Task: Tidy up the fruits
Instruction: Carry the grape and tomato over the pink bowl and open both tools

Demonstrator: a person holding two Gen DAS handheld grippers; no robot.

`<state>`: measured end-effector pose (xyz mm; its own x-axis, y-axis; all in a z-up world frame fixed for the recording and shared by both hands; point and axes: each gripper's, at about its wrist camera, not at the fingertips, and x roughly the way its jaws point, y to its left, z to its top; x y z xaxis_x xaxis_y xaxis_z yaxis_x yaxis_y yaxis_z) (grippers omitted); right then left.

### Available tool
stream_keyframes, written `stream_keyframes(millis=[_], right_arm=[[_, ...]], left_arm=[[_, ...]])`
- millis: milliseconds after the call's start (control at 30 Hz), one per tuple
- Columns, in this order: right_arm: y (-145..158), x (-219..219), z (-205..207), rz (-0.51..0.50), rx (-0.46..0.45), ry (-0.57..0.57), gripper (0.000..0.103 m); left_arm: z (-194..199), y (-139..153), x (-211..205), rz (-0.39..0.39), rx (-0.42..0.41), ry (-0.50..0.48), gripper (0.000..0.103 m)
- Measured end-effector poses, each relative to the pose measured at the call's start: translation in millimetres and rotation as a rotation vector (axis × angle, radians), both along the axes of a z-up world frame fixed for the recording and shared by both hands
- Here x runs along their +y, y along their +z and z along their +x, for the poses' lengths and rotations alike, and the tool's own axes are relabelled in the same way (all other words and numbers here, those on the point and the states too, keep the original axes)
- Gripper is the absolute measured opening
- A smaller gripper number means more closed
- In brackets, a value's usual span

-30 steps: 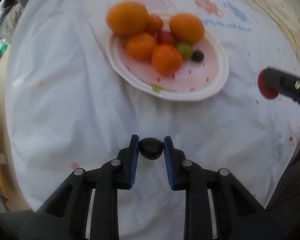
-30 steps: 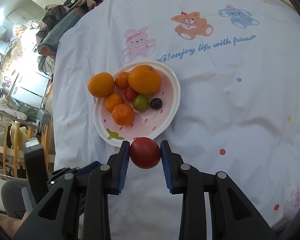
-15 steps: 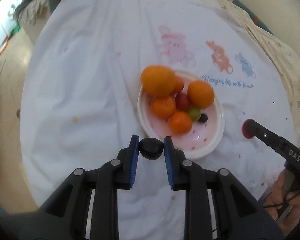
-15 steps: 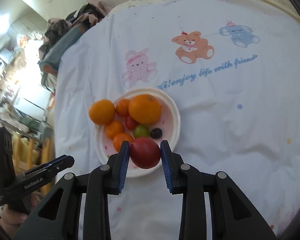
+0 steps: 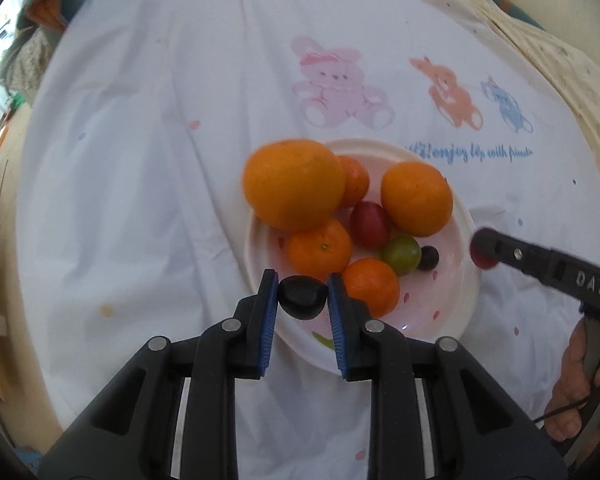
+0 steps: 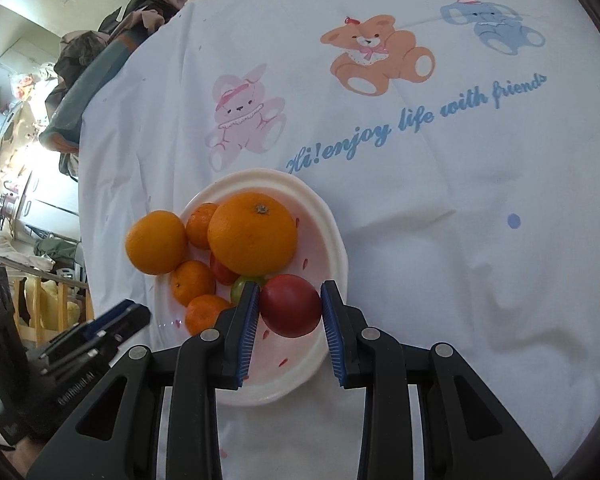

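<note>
Gripping a small dark fruit (image 5: 302, 297) between the blue pads of the left gripper (image 5: 303, 300), jaws clenched on it from both sides. Hanging at about 7 o'clock of the pink-and-white plate (image 5: 470, 308), over its near rim; whether the dark fruit is clear of the dish or grazing it is hard to say through this lens.

Clamping a red tomato-like fruit (image 6: 290, 305) in the right gripper (image 6: 289, 309), jaws pressed to its two flanks. Hovering over the plate's 5 o'clock sector in the right wrist view, over bare dish beside the pile.

Sitting on the plate already: a big orange (image 6: 253, 234), three smaller mandarins (image 6: 193, 282), a red plum-like piece (image 5: 369, 225), a green one (image 5: 401, 255) and a tiny dark berry (image 5: 428, 258). Lying half off the rim at 9 o'clock in the right view: a second orange (image 6: 156, 242), seemingly resting against the edge and the white bear-print cloth (image 6: 460, 220).

Judging from that: mostly gathered, with two pieces yet to be set down and possibly the outlying orange to be nudged in. Nothing else loose showing on the cloth.

Pointing forward and down toward the dish with both tools, converging from opposite sides; showing at 3 o'clock of the left view, the right tool's black finger with a bare hand (image 5: 576, 384) wrapped round its handle.
</note>
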<state>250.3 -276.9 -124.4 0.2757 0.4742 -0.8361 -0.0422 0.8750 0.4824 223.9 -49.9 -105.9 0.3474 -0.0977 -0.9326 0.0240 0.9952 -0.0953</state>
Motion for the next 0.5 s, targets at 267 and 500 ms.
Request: stream_keyframes(millis=[267, 500], right_arm=[[-13.2, 9.7, 9.4, -0.020, 0.020, 0.025, 0.033], [-21.0, 10.7, 12.9, -0.019, 0.044, 0.022, 0.034]], left_arm=[[6.0, -13.6, -0.5, 0.012, 0.027, -0.002, 0.021], [8.2, -22.3, -1.5, 0.008, 0.055, -0.006, 0.022]])
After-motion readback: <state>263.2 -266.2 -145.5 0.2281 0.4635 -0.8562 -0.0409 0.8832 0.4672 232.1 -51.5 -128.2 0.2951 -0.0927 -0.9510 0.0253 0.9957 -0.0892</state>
